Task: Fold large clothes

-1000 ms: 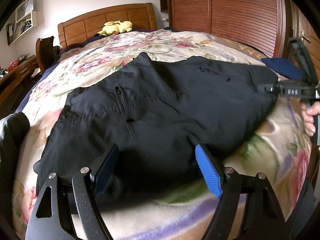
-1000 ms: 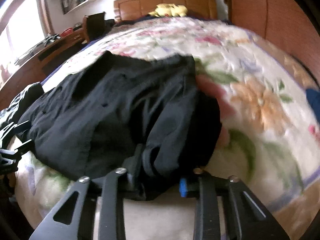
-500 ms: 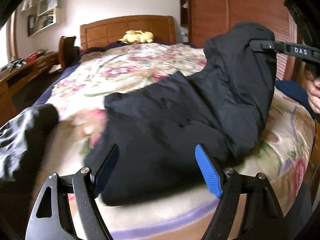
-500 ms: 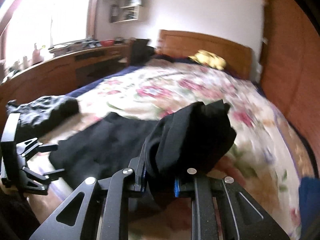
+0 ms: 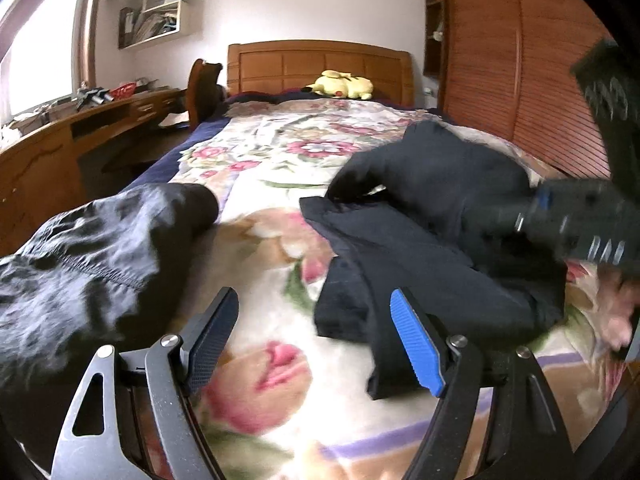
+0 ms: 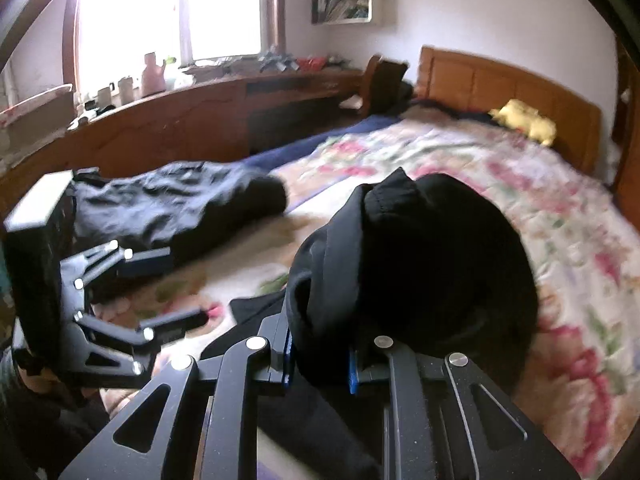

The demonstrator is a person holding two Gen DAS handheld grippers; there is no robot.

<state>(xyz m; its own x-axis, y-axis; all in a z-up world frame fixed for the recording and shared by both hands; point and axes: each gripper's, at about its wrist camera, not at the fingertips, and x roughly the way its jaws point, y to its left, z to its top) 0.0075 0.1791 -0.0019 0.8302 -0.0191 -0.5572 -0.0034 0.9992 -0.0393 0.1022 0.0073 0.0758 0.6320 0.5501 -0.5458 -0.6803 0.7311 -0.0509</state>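
2 garments on show: both dark, both on the bed, so here we go from biggest down.
Bed [image 5: 280, 208]: floral quilt carries everything; wooden headboard at the far end, desk along its left side.
Black trousers [image 5: 432, 240]: the piece being folded, lying on the right half of the bed near the foot edge, part doubled over itself, 1 bunched end lifted off the quilt.
Second dark garment [image 5: 92, 248]: crumpled heap at the bed's left edge near the foot, untouched by either tool.
Right gripper [image 6: 318, 364]: clamped tight on a thick wad of the black trousers, cloth bulging up and over the fingers.
Left gripper [image 5: 312, 344]: spread wide, nothing between the blue pads, hovering low over the quilt just beside the trousers' near edge.
Handling, my read: soft, limp, fairly light woven cloth that sags wherever it is unsupported and creases easily; a little slick, so a thin pinch may slip.
Where to hold: likely the flat near corner or hem by the left gripper, pinching 2 layers together, keeping both ends taut.
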